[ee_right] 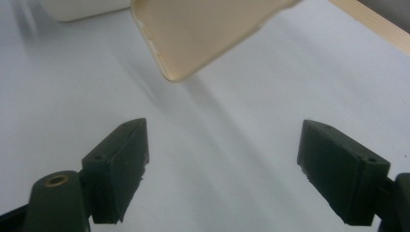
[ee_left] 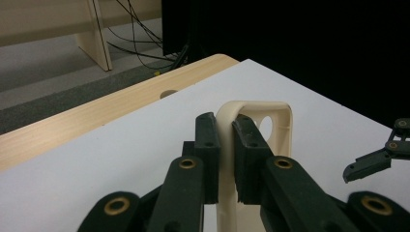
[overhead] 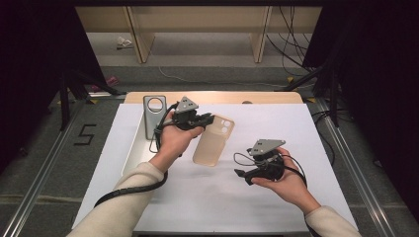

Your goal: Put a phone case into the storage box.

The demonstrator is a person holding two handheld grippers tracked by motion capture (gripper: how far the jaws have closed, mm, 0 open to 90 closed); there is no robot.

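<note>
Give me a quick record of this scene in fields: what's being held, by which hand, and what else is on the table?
held item: cream phone case, lifted off the table
holder: left hand-held gripper, jaws closed on the case's edge near the camera cut-out
other hand: right hand-held gripper, jaws wide apart, holding nothing, pointed toward the case
also on table: grey phone case leaning on a white tray
surface: white sheet over a wooden table
</note>
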